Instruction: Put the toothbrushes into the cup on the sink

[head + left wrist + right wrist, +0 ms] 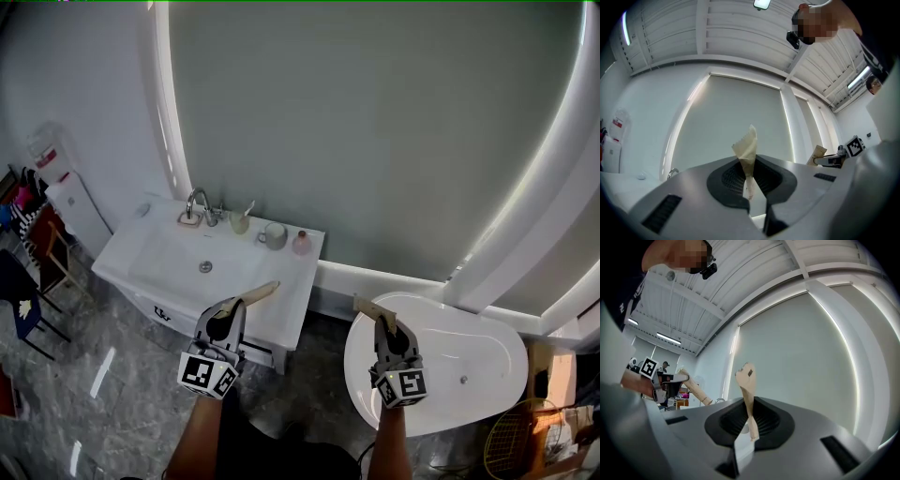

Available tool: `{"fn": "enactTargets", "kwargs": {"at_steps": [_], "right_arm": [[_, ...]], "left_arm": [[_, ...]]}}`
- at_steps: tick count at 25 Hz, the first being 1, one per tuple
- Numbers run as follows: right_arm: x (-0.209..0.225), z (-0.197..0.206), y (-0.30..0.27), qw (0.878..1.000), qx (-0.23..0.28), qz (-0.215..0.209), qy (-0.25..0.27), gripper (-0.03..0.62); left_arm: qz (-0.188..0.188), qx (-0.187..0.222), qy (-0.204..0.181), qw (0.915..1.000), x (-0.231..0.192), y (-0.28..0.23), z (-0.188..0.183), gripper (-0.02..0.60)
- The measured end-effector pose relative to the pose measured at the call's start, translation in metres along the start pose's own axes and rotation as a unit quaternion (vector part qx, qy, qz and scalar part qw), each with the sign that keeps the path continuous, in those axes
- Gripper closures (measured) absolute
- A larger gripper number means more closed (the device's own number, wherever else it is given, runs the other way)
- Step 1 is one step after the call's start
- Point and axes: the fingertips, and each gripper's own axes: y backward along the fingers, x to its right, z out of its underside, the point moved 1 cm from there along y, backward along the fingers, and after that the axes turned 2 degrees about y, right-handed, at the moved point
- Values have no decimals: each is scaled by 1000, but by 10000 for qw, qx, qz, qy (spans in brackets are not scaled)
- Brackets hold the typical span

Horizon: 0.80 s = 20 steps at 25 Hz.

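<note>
While carried: left gripper (749, 180) pinches left toothbrush (746, 145), right gripper (749, 420) pinches right toothbrush (746, 378), ends jutting ahead of jaws.
Handling: likely light, stiff, slippery.
Hold: mid-handle.

Two toothbrushes were noted, each sealed in a beige paper wrapper. The first toothbrush (260, 292) was clamped by its lower end in the left gripper (238, 304). Its long free end was angled up and right over the front edge of the sink (159, 258), and its wrapper tip was crimped and saw-toothed. The second toothbrush (365, 307) was clamped in the right gripper (381, 322). It stuck out less, was tilted up-left, and was held off the sink's right side; a small dark square was seen near its tip. At the sink's back edge a greenish cup (240, 223) was stood upright with a thin stick-like item in it. A pale mug (275, 235) was stood just right of it. Both were well apart from the toothbrushes.
</note>
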Motion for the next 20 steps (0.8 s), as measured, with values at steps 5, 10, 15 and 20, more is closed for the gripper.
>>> {"fn": "enactTargets", "kwargs": {"at_steps": [5, 10, 15, 20], "right_arm": [[-8, 7, -16, 10000, -45, -28, 22, 546], [-27, 14, -40, 10000, -78, -2, 7, 546], [-51, 18, -82, 9999, -37, 119, -50, 546], [-80, 23, -131, 9997, -103, 203, -43, 546]], "left_arm": [[-122, 26, -71, 9999, -28, 1, -1, 536], [-132, 50, -85, 9999, -62, 3, 1, 537], [-132, -4, -11, 9999, -115, -7, 7, 536], [30, -37, 41, 10000, -168, -29, 11, 537]]}}
